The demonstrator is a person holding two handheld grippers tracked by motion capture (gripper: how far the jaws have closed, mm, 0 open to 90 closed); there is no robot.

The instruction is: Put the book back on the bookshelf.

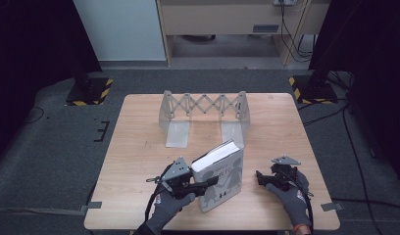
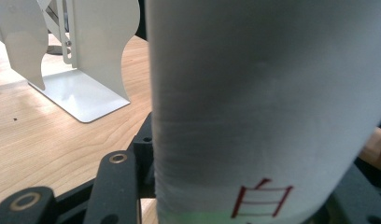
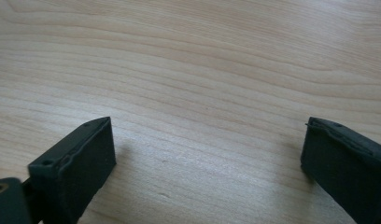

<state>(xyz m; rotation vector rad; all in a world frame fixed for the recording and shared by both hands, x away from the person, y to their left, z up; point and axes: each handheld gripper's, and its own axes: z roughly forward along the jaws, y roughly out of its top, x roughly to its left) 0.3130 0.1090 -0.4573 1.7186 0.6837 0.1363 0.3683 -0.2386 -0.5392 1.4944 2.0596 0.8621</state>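
The left gripper (image 1: 204, 184) holds a grey book (image 1: 220, 177) near the front edge of the wooden table (image 1: 139, 147). Its black jaws are closed on the book, one on each side, near the book's bottom end. A hand in a grey glove (image 1: 169, 205) holds this gripper from below, and a grey three-cornered plate sits on top of it. The book is lifted at its far end, so it tilts up and its white page edges face away from the person. In the left gripper view, the book (image 2: 268, 107) is right in front of the camera and very close. Its grey cover has a red mark (image 2: 262, 198) near the bottom, just above the jaws. The left gripper (image 2: 216, 205) shows as black parts at the bottom, on both sides of the book. To the right of the book, a little way off, sits the right gripper (image 1: 264, 178), held by another gloved hand (image 1: 292, 198). Its jaws point at the book but do not touch it. In the right gripper view, the right gripper (image 3: 205, 158) has its two black jaws spread wide apart, with nothing but bare table (image 3: 202, 70) between them. Farther off, past the book, stands a metal book rack (image 1: 204, 115) with two flat feet and a criss-cross middle. In the left gripper view, one end of the rack (image 2: 86, 60) stands up and to the left of the book.
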